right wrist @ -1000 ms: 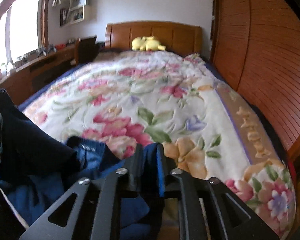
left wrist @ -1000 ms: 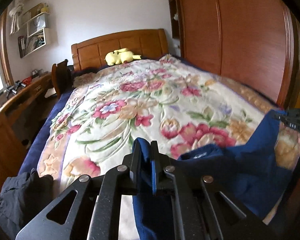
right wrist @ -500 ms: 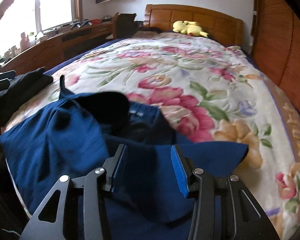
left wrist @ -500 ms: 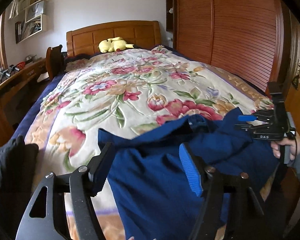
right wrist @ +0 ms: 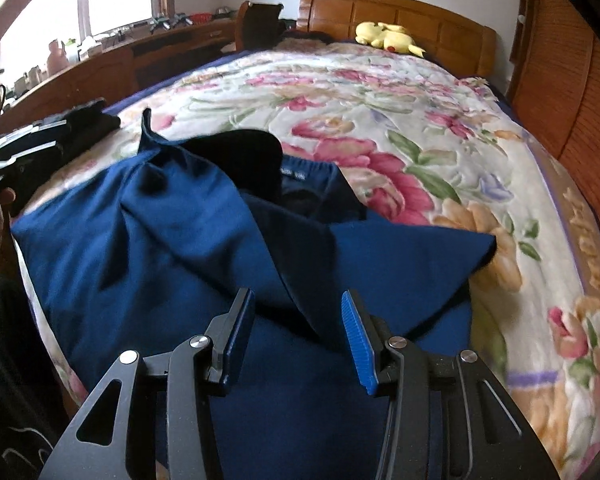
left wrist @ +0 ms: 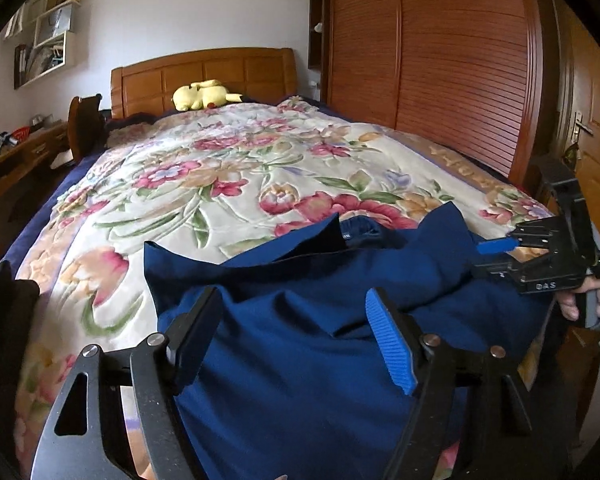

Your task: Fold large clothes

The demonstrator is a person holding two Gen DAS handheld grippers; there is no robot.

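Observation:
A large navy blue garment [left wrist: 300,280] lies loosely spread and creased on the near end of a bed with a floral quilt [left wrist: 220,184]. Its collar with a label faces the headboard. My left gripper [left wrist: 292,304] hovers just over the garment's near left part. Its jaws are opening, and the cloth lies below them without being pinched. In the right wrist view the same garment [right wrist: 160,220] fills the foreground. My right gripper [right wrist: 298,298] stands open over a fold of it, and its pads do not press on the cloth. The right gripper [left wrist: 490,257] also shows at the garment's right edge, held by a hand.
A black garment [right wrist: 84,120] lies at the bed's near left corner. A yellow plush toy [left wrist: 204,94] rests by the wooden headboard [left wrist: 204,72]. A slatted wardrobe [left wrist: 460,60] runs along the right of the bed, a desk [right wrist: 120,64] and chair along the left.
Both grippers were shut on the blue garment a second ago; both have opened and let it go. The garment has dropped onto the bed, and both hands have sunk lower.

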